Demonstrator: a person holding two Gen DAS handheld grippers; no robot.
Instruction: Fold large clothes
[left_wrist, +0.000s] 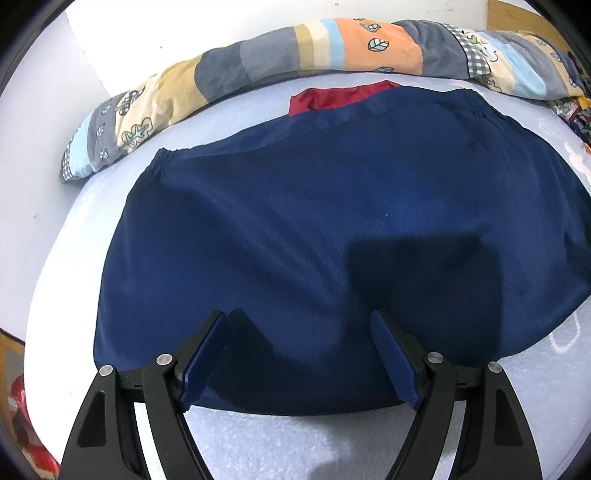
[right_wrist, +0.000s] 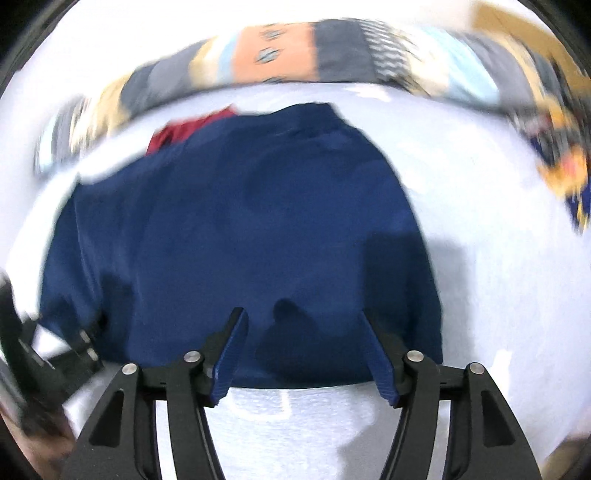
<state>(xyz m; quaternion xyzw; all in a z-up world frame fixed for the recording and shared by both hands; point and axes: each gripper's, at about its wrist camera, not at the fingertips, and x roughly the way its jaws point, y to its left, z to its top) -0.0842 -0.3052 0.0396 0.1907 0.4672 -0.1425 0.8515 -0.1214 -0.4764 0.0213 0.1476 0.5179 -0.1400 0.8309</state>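
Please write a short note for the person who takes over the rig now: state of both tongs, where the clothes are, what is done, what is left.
Left tongs: open, empty, above the near edge of the navy garment.
Right tongs: open, empty, also above that near edge; this view is blurred.
The navy garment lies flat on the white bed, elastic hem at the far side. A red garment shows from behind it, before the patchwork quilt.
Done: it looks spread out, perhaps folded once; I cannot tell.
Left: grip the near edge and fold.
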